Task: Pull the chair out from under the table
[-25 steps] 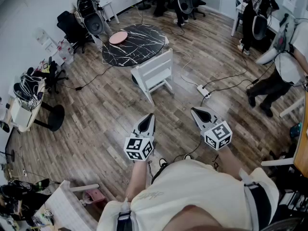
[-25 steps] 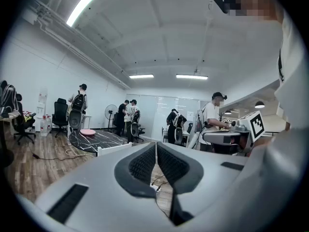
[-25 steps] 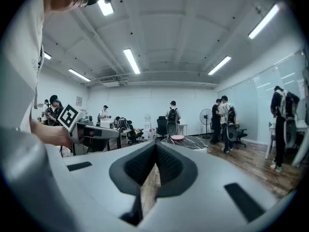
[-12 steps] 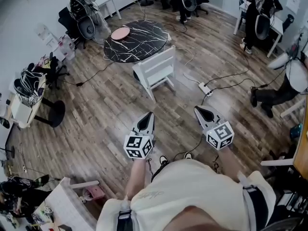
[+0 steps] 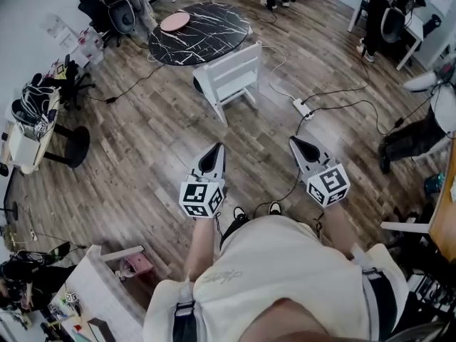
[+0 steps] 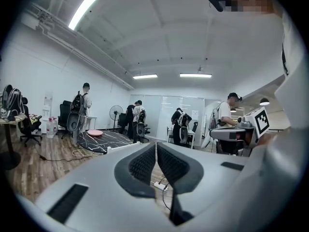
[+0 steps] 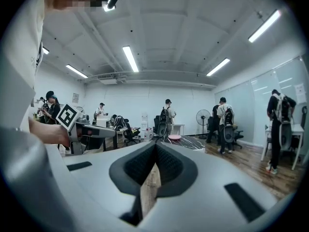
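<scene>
A white chair (image 5: 229, 77) stands on the wood floor at the near edge of a round black marble table (image 5: 203, 30), its back toward me. A pink plate (image 5: 175, 21) lies on the table. My left gripper (image 5: 214, 154) and right gripper (image 5: 299, 145) are held side by side, well short of the chair, both pointing at it and both shut on nothing. In the left gripper view the shut jaws (image 6: 156, 151) aim over the chair's top edge (image 6: 123, 147) and the table (image 6: 104, 140). The right gripper view shows its shut jaws (image 7: 155, 149) and the far table (image 7: 186, 141).
A power strip (image 5: 302, 107) and black cables (image 5: 342, 105) lie on the floor right of the chair. Office chairs and a person (image 5: 114, 6) stand behind the table. A cluttered desk (image 5: 28, 130) is at the left and white desks (image 5: 399, 6) at the right.
The chair, table and both grippers sit higher in the head view than before. The left gripper has edged slightly toward the chair. Both stay shut.
</scene>
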Motion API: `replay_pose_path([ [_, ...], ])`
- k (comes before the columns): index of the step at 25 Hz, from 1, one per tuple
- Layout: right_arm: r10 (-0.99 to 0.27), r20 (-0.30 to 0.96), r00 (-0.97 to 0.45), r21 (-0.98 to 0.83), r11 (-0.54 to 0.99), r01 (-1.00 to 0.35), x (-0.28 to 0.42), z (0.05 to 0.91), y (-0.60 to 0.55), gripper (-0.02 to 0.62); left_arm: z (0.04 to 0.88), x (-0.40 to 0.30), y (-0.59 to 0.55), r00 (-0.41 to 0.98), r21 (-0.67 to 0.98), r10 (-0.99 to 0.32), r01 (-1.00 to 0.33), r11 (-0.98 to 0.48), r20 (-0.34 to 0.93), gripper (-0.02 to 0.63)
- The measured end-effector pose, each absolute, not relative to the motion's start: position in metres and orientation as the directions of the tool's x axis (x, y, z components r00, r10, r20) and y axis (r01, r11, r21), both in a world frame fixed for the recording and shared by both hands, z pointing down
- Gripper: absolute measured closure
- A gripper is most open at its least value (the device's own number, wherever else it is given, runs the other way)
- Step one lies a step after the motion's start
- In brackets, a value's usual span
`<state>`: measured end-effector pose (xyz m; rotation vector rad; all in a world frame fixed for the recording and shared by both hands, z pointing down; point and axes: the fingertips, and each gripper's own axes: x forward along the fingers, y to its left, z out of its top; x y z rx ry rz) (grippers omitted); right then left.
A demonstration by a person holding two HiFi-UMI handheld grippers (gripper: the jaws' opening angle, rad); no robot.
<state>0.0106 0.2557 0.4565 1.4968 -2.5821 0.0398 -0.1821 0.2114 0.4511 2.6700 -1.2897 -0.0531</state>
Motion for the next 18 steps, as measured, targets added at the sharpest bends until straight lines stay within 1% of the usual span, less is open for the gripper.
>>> replay_pose_path([
  [4,-0.853,0.161,-0.496,0.065,0.511,-0.857,-0.005,0.462,0.251,0.592,0.453,-0.195,0.214,0.618,0.159,-0.786,-0.78,-0.605,0.038,0.578],
  [7,-0.852,0.165,-0.498,0.058,0.512,-0.857,-0.018,0.463,0.247,0.59,0.456,-0.203,0.215,0.629,0.09,-0.775,-0.777,-0.624,0.06,0.578],
  [9,-0.846,0.165,-0.507,0.049,0.52,-0.853,-0.029,0.464,0.245,0.55,0.457,-0.208,0.215,0.64,0.057,-0.765,-0.768,-0.638,0.069,0.577],
  [10,-0.843,0.167,-0.511,0.044,0.524,-0.851,-0.034,0.464,0.244,0.523,0.456,-0.21,0.214,0.647,0.066,-0.759,-0.762,-0.644,0.065,0.577],
  [11,-0.841,0.168,-0.515,0.04,0.528,-0.849,-0.039,0.464,0.243,0.509,0.456,-0.213,0.212,0.657,0.087,-0.752,-0.753,-0.652,0.058,0.575],
  [12,-0.839,0.168,-0.518,0.04,0.531,-0.847,-0.044,0.466,0.242,0.503,0.457,-0.215,0.21,0.669,0.11,-0.742,-0.742,-0.661,0.052,0.544],
  [13,-0.838,0.167,-0.519,0.042,0.532,-0.845,-0.048,0.469,0.241,0.483,0.458,-0.217,0.208,0.681,0.127,-0.73,-0.73,-0.672,0.05,0.431],
  [14,-0.839,0.166,-0.517,0.045,0.531,-0.846,-0.052,0.472,0.24,0.472,0.46,-0.218,0.207,0.693,0.132,-0.719,-0.718,-0.683,0.052,0.405],
  [18,-0.855,0.173,-0.488,0.059,0.504,-0.862,-0.063,0.477,0.24,0.466,0.466,-0.222,0.201,0.727,0.114,-0.684,-0.685,-0.719,0.058,0.407],
])
